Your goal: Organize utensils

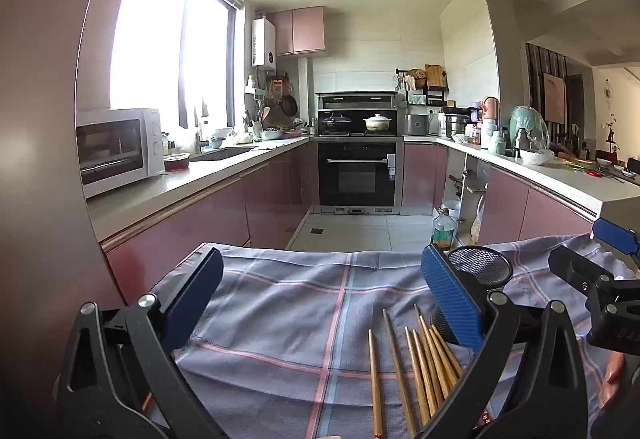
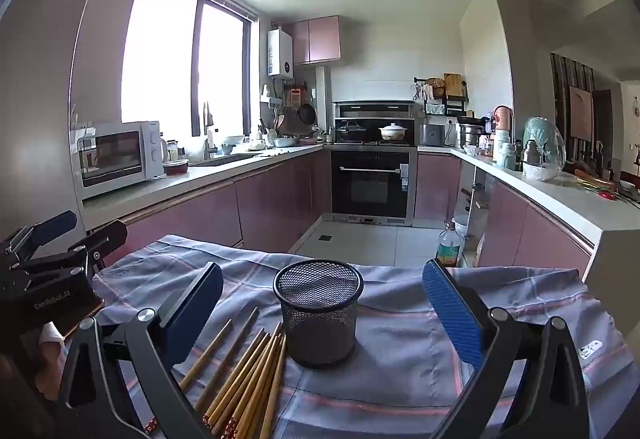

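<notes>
Several wooden chopsticks (image 1: 424, 363) lie loose on the checked cloth (image 1: 288, 303), tips pointing away; they also show in the right wrist view (image 2: 244, 371). A black mesh cup (image 2: 319, 311) stands upright and looks empty, just right of the chopsticks; in the left wrist view the cup (image 1: 482, 267) is partly hidden behind the right finger. My left gripper (image 1: 320, 291) is open and empty above the cloth, left of the cup. My right gripper (image 2: 322, 303) is open and empty, with the cup between its fingers but apart from them.
The cloth-covered table (image 2: 520, 299) ends at its far edge above the kitchen floor. An oil bottle (image 2: 449, 243) stands on the floor beyond. Counters run along both sides, with a microwave (image 1: 120, 151) on the left one. The left gripper's body (image 2: 44, 279) is close on the left.
</notes>
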